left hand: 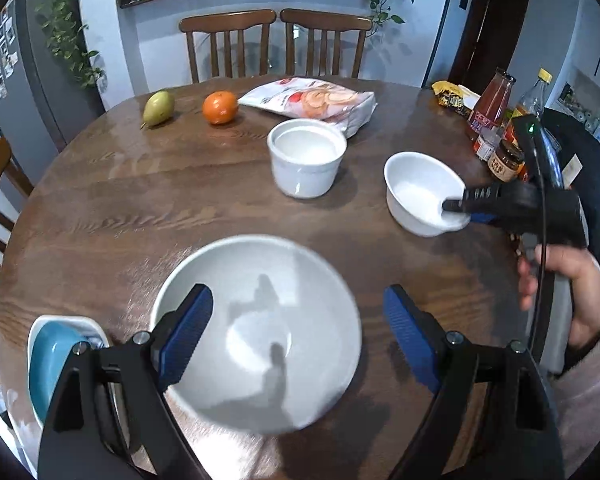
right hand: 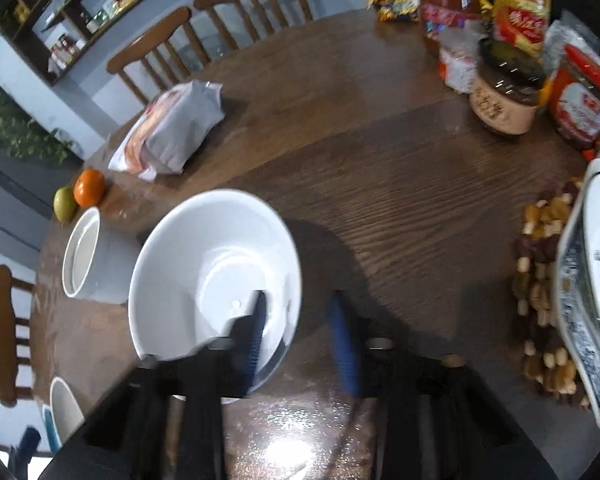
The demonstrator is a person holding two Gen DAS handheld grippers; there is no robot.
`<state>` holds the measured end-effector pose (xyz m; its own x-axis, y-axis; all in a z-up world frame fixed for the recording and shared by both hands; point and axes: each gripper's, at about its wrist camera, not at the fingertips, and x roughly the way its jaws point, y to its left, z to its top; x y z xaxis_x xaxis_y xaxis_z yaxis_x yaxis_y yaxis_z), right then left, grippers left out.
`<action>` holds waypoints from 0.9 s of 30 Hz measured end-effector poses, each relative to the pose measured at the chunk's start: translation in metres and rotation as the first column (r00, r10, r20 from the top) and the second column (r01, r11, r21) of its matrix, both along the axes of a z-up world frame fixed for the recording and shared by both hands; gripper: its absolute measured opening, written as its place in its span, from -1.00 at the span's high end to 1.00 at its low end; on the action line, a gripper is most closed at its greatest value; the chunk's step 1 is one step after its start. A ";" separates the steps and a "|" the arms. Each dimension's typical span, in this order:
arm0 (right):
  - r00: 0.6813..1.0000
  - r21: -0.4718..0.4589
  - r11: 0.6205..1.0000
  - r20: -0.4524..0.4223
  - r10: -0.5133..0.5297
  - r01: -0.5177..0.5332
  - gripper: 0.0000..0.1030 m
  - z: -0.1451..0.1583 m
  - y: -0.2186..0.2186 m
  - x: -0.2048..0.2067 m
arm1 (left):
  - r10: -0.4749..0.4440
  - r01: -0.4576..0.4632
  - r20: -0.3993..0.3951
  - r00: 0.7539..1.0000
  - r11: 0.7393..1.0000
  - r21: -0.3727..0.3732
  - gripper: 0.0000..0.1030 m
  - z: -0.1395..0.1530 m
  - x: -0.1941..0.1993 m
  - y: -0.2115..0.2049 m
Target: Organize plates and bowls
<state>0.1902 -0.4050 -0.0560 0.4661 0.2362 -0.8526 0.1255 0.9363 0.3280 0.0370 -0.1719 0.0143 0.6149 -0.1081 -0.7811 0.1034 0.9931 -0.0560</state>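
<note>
White ceramic dominates a round wooden table (left hand: 140, 208). Nearest the left gripper (left hand: 298, 332) sits a wide shallow bowl (left hand: 256, 332); the blue-padded fingers are spread wide, one over the bowl's left inside and the other out over bare wood to its right, gripping nothing. This looks like a hover above the likely base of a stack.

To the right and farther away, the right gripper (left hand: 456, 209) straddles the near rim of a smaller white bowl (left hand: 422, 194). In the right wrist view one finger (right hand: 254, 332) sits inside that smaller white bowl (right hand: 214, 276) and the other outside, with a narrow gap left between them, so the rim is bracketed but I cannot tell whether it is pinched yet. A rim grip suits a smooth, round bowl that offers no handle.

Beyond these, toward the middle of the table, stands a straight-sided white ramekin (left hand: 306, 158). At the near left edge a teal dish (left hand: 54, 364) rests on white crockery.

On the far side lie a pear (left hand: 159, 107), an orange (left hand: 220, 107) and a snack bag (left hand: 312, 102). Bottles and jars (left hand: 500, 136) crowd the far right. In the right wrist view, a patterned plate (right hand: 580, 320) lies at the right edge beside mixed nuts (right hand: 540, 280).
</note>
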 end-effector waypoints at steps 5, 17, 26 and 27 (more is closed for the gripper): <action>0.999 0.055 0.998 0.000 0.041 -0.041 0.89 0.001 -0.007 -0.016 | -0.057 0.057 -0.004 0.998 0.998 0.013 -0.62 -0.005 0.017 -0.026; 0.992 0.140 0.985 -0.060 0.108 -0.099 0.89 -0.010 -0.027 -0.103 | -0.296 0.302 -0.139 0.945 0.953 0.021 -0.49 -0.038 0.019 -0.096; 0.996 0.173 0.983 -0.062 0.068 -0.057 0.89 -0.016 -0.032 -0.126 | -0.358 0.366 -0.257 0.898 0.930 -0.018 0.77 -0.063 0.009 -0.110; 0.996 0.179 0.982 -0.059 0.069 -0.057 0.89 -0.016 -0.033 -0.127 | -0.360 0.367 -0.259 0.896 0.930 -0.022 0.77 -0.063 0.008 -0.110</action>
